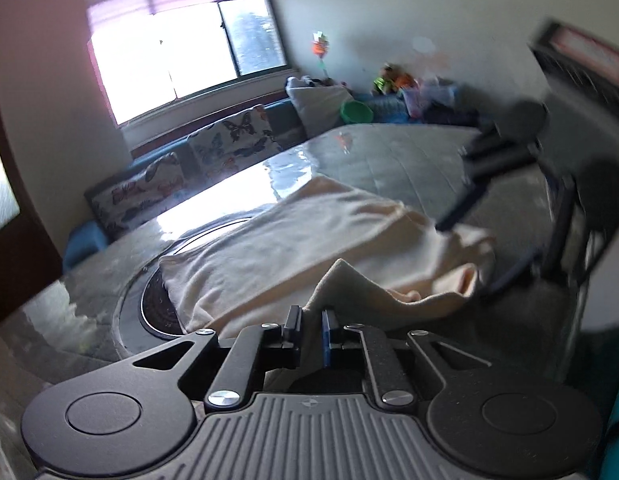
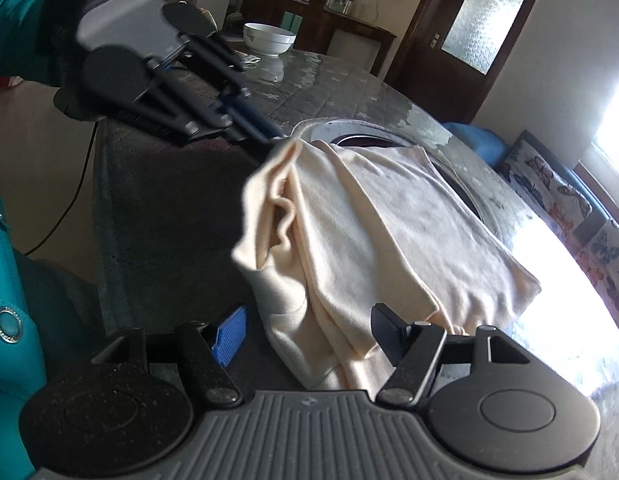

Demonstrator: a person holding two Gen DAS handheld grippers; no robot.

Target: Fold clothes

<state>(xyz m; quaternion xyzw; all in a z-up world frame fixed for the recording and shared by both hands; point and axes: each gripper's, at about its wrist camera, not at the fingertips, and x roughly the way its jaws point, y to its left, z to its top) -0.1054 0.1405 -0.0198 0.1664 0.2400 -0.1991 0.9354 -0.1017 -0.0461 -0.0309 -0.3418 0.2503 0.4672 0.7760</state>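
A cream garment (image 1: pixel 293 236) lies partly folded on the grey glass-topped table (image 1: pixel 389 152). My left gripper (image 1: pixel 311 322) is shut on a near corner of the garment, which rises into its jaws. It also shows in the right wrist view (image 2: pixel 279 139), holding the garment (image 2: pixel 389 220) by its far corner, lifted. My right gripper (image 2: pixel 307 330) is open, its jaws spread wide around the near folded edge of the cloth. It shows blurred at the right of the left wrist view (image 1: pixel 465 216), tips over the cloth's far edge.
A round inset burner (image 1: pixel 157 304) sits in the table, partly under the garment. A white bowl (image 2: pixel 269 38) stands at the table's far end. A bench with butterfly cushions (image 1: pixel 229 140) runs under the window. A dark door (image 2: pixel 461 32) stands beyond.
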